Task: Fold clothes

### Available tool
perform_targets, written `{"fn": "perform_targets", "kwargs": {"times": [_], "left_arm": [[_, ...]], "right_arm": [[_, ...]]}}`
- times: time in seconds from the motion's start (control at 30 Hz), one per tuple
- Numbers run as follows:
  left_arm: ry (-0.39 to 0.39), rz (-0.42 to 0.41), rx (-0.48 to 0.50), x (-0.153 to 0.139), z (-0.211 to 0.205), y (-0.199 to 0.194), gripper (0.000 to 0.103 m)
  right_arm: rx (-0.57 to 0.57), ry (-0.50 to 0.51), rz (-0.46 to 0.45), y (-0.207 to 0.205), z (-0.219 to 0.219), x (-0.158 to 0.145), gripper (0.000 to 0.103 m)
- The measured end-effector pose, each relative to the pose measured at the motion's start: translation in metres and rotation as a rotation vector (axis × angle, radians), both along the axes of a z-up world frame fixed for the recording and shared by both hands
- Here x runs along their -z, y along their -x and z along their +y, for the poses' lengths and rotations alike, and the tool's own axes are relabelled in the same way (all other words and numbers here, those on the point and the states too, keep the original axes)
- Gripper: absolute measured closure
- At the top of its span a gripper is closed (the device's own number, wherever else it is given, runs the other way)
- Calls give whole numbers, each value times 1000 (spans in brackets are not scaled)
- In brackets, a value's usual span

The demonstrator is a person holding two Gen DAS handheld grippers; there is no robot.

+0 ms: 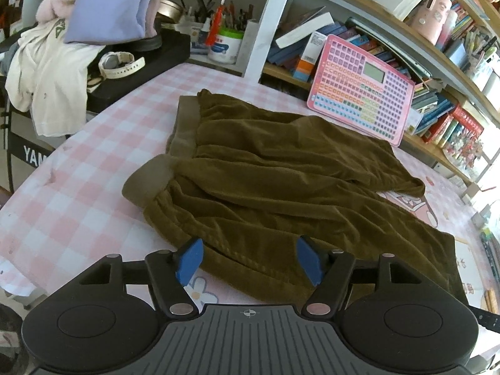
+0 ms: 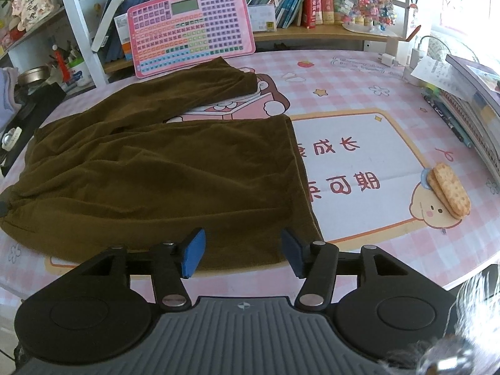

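Olive-brown velvet trousers (image 1: 268, 175) lie spread on the pink checked table (image 1: 93, 143), waistband to the left, one leg angled toward the shelf. My left gripper (image 1: 250, 259) hovers open over the near edge of the trousers, blue pads apart, nothing between them. In the right wrist view the same trousers (image 2: 162, 168) stretch from the left to mid-table, with the near leg's hem at the right. My right gripper (image 2: 242, 253) is open just above the near hem corner, holding nothing.
A pink toy keyboard tablet (image 2: 190, 28) leans against the bookshelf (image 2: 312, 34) behind the trousers. Two crackers (image 2: 450, 189) lie on the table at right, with stacked books (image 2: 478, 106) beyond. A pile of clothes (image 1: 50, 72) and a watch (image 1: 120, 64) sit far left.
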State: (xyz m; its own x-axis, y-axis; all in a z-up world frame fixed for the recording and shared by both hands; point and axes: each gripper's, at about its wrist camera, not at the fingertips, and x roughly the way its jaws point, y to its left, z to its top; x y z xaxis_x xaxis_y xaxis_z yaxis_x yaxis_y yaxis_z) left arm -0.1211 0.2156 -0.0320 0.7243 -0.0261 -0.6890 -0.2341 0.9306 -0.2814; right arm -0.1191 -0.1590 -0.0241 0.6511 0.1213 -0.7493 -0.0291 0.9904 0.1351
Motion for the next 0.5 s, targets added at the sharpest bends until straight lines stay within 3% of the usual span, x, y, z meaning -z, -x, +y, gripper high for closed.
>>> {"fn": "perform_targets", "kwargs": {"times": [0.37,0.5], "left_arm": [[5,28,42,6,-3,-17,33],[-24,40,56,4,-3,-21,21]], "right_arm": [[19,8,12,-4,2,1,45],[10,7,8,-6,4,0,35]]}}
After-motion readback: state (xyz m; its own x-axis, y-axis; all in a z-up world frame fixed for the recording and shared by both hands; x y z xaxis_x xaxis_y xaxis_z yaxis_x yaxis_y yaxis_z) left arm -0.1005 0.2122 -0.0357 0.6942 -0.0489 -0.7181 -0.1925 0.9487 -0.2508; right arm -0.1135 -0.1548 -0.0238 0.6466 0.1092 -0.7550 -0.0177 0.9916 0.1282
